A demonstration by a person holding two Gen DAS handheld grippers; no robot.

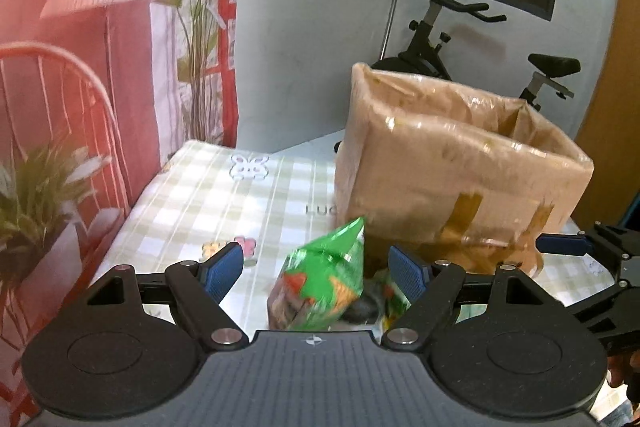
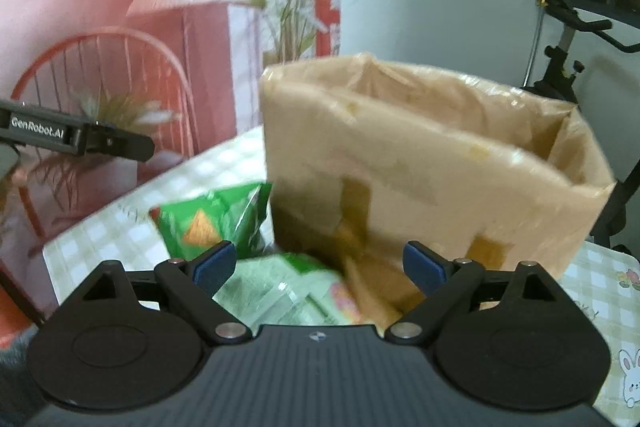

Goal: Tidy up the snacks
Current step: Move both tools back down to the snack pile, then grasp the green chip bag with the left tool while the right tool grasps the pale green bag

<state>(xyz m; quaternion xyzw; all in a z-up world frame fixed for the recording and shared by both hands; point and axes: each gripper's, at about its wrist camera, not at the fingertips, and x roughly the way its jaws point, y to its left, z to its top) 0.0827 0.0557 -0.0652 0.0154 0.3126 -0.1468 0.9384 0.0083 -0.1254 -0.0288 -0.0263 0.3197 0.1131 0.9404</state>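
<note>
A green snack bag (image 1: 320, 283) with orange chips printed on it lies on the checked tablecloth (image 1: 224, 203), between and just beyond the spread fingers of my open left gripper (image 1: 318, 269). It also shows in the right wrist view (image 2: 212, 223). A pale green snack packet (image 2: 288, 291) lies in front of my open, empty right gripper (image 2: 320, 267). An open cardboard box (image 1: 452, 171) lined with clear plastic stands behind the snacks; it also shows in the right wrist view (image 2: 432, 163). The right gripper shows at the right edge of the left wrist view (image 1: 580, 247).
An exercise bike (image 1: 448, 39) stands behind the table by the white wall. A pink printed curtain (image 1: 80, 67) hangs at the left. The tablecloth continues to the right of the box (image 2: 600, 291). The left gripper's body (image 2: 72, 137) shows at the left.
</note>
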